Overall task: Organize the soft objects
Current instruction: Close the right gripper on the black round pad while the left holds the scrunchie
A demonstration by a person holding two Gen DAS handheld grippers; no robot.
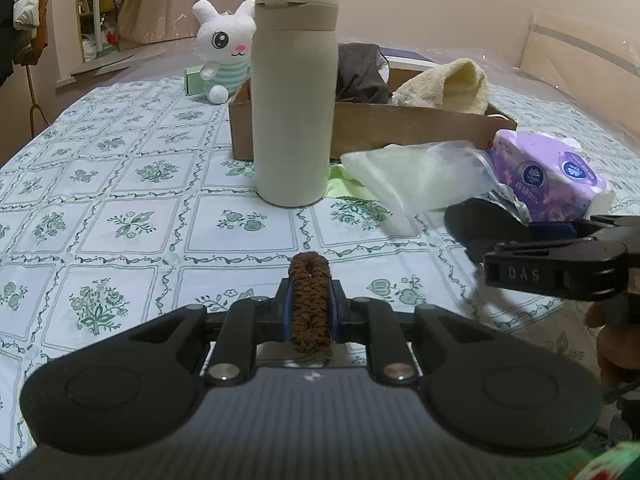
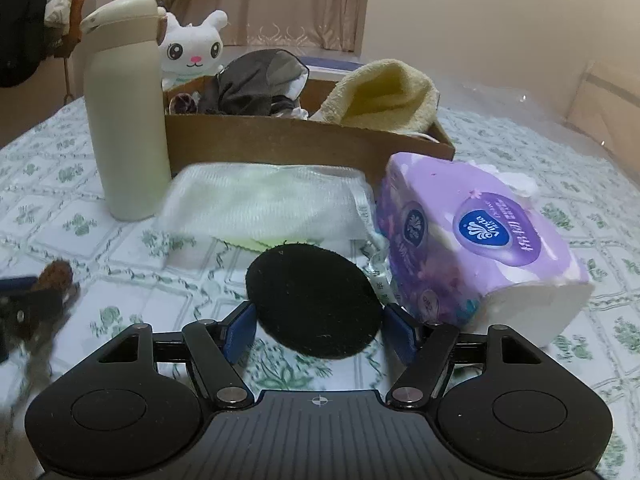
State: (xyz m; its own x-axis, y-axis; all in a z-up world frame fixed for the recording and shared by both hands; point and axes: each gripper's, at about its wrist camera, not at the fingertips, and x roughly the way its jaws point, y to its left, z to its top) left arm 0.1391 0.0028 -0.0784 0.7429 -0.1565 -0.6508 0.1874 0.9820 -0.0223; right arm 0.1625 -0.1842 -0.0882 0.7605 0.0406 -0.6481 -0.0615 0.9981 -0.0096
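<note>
Left tongs: pinched nearly closed on a brown knitted hair tie, held clear above the counter. Right tongs: spread wide, blue pads either side of a black round pad; contact cannot be told. Purple tissue pack just right of the pad; white mesh cloth behind it. Beige bottle upright, in front of the cardboard box with a yellow towel and dark cloth inside. Plush rabbit behind the box.
</note>
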